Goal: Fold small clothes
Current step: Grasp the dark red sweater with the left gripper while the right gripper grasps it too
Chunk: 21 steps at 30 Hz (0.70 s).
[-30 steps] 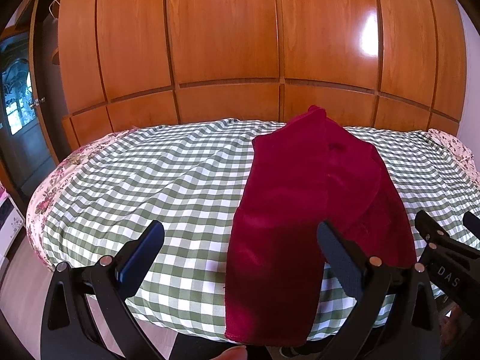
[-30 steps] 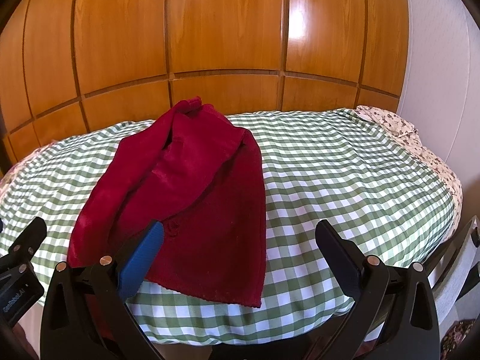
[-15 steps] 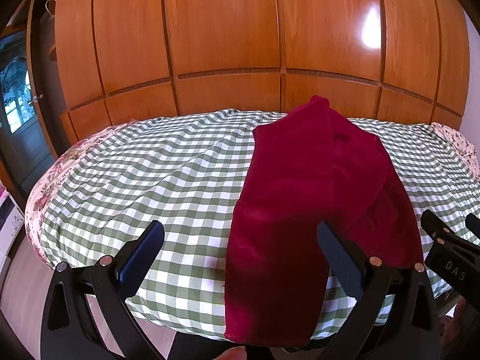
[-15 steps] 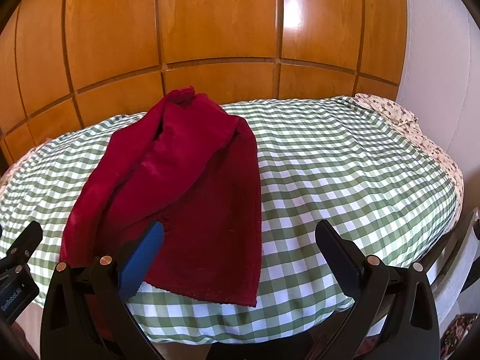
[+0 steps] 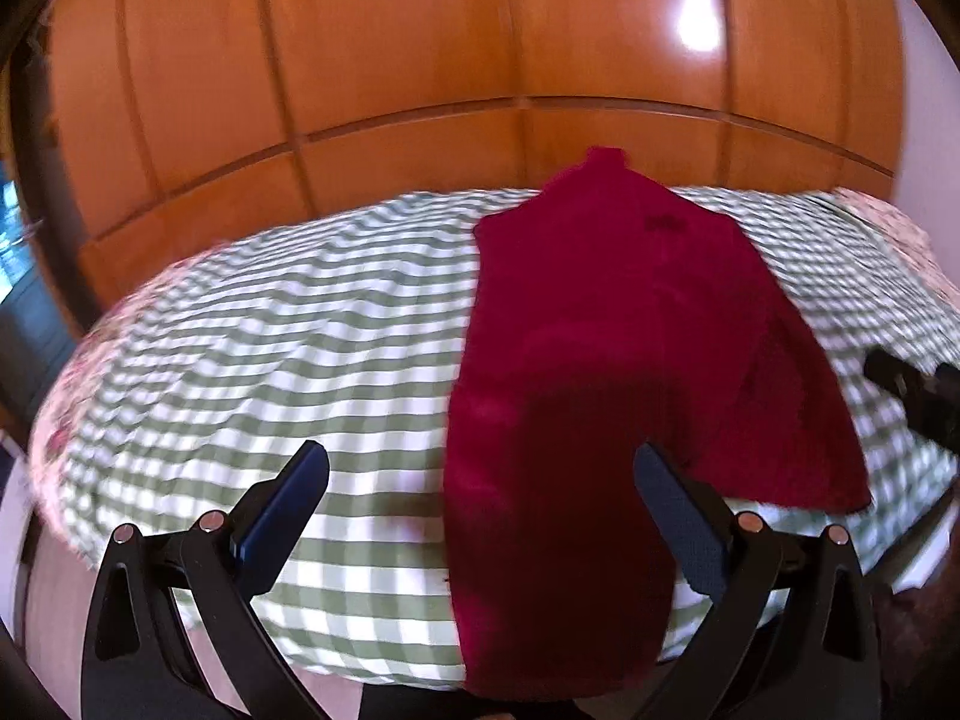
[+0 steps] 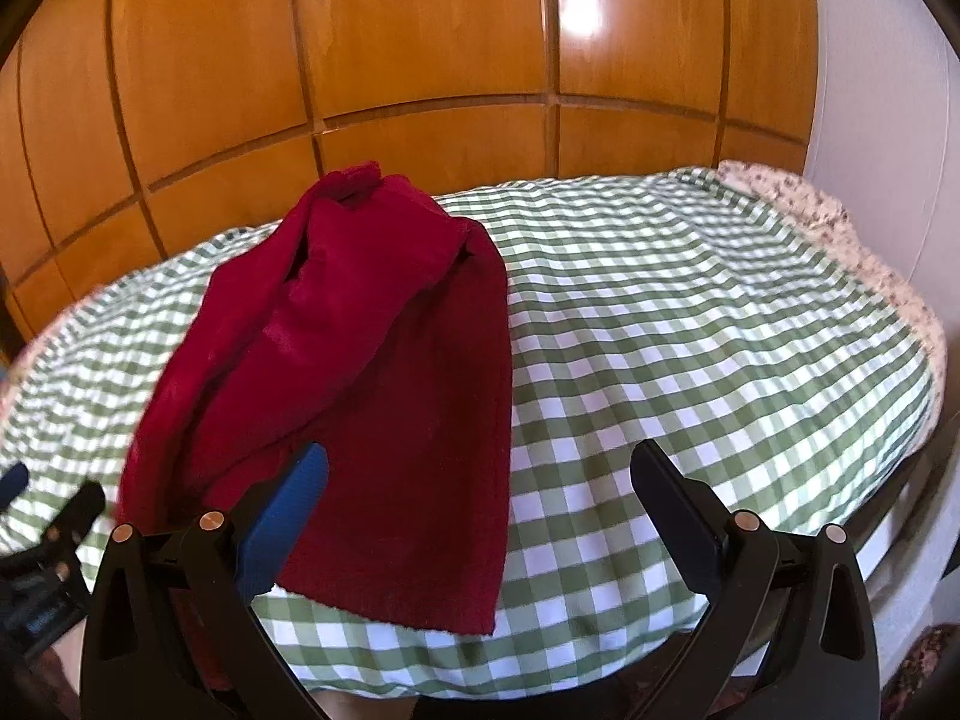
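— Where is the garment?

— I see the red garment (image 6: 360,372) lying lengthwise on the bed (image 6: 690,330), over the green-checked cover, its near hem hanging at the bed's front edge. A long fold of it lies along its left part.

— And your grippers?

— My left hand-held gripper (image 5: 480,516) hangs above the near edge with its jaws spread wide, holding nothing; its right finger (image 5: 678,522) is in front of the garment's hem. My right hand-held gripper (image 6: 480,516) is spread too, empty, its left finger (image 6: 288,510) over the cloth's near corner.

— Behind the bed?

— Wooden panels (image 6: 420,60). The left view is blurred.
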Motion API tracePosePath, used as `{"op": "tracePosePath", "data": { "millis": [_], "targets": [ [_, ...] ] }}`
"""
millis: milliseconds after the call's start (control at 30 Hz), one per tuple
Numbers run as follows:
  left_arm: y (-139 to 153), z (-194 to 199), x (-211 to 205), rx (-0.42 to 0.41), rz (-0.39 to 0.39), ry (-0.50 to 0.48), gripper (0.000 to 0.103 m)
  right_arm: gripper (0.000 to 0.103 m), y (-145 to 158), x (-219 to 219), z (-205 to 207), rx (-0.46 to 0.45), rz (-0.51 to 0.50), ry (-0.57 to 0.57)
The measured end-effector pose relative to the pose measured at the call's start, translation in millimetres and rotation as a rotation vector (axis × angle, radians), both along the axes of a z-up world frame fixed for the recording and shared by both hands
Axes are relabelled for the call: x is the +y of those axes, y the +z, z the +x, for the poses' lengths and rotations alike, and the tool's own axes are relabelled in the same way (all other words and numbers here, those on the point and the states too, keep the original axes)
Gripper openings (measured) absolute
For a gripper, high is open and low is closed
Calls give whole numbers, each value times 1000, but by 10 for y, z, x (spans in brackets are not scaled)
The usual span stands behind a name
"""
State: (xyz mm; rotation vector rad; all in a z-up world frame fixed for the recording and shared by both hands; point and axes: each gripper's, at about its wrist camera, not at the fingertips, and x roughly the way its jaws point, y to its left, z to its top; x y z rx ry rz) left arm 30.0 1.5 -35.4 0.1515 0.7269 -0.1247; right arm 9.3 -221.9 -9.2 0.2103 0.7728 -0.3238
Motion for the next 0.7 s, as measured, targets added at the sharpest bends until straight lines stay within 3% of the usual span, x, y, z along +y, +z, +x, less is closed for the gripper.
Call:
{"op": "tracePosePath", "data": {
  "millis": [67,100,167,233,300,333,400,500,567,700],
  "targets": [
    [-84,-15,-38,45,-15,-85,98,100,-15,-98,57,4,48,12],
    [-133,-38,-82,62,-12,-134,91,99,-19,-139,89,5,70,18],
    [-208,-50,-173,81,14,-180,86,92,-33,-180,151,6,114,36],
    [-286,-30,-249,109,26,-208,76,73,-72,-225,256,22,188,65],
    [-351,30,-275,141,36,-212,53,68,-151,-245,403,45,290,117],
    [-380,57,-266,160,25,-213,46,63,-190,-246,470,55,331,133],
    [-392,101,-209,193,-21,-216,19,58,-284,-206,651,71,407,172],
    [-294,99,-68,204,-106,-221,9,51,-414,-90,886,104,457,218],
    [-149,125,102,199,-195,-209,8,46,-474,-3,1020,114,468,253],
    [192,333,577,138,-304,-106,8,9,-470,124,1242,125,443,297]
  ]
}}
